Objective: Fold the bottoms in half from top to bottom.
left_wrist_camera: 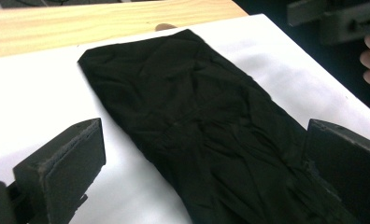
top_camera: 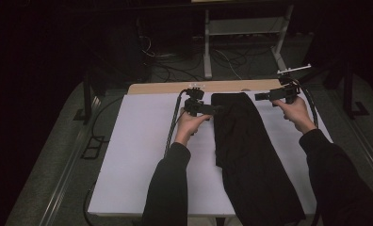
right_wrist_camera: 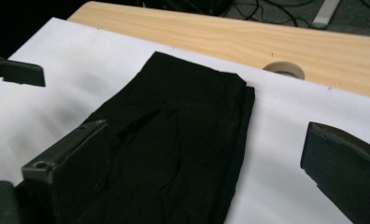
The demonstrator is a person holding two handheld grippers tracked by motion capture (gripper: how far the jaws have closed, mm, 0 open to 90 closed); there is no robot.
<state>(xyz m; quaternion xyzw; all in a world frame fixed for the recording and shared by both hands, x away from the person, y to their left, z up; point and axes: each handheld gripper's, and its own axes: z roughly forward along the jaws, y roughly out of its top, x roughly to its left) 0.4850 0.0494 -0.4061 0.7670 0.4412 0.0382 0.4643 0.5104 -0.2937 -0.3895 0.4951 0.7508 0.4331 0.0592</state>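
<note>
**Two open claws at the far end of a black garment: risks of an uneven grasp**

A folded black garment [top_camera: 250, 155] lies lengthwise on the white sheet [top_camera: 137, 160] covering the surface [top_camera: 166, 87], its far end near the bare wooden edge. The left claw [top_camera: 212, 109] stands at the garment's left far edge, jaws wide, with cloth lying between them in the left gripper view [left_wrist_camera: 206, 130]. The right claw [top_camera: 264, 96] hovers just beside the right far corner, jaws likewise wide and holding nothing. Judged from this position, the left claw may pinch only the top layer, so the fold opens on lifting. If the right claw closes short of the hem, it may catch nothing, and the garment would swing from one corner. Whether either jaw already touches the cloth cannot be told for certain in the dim high view.
</note>
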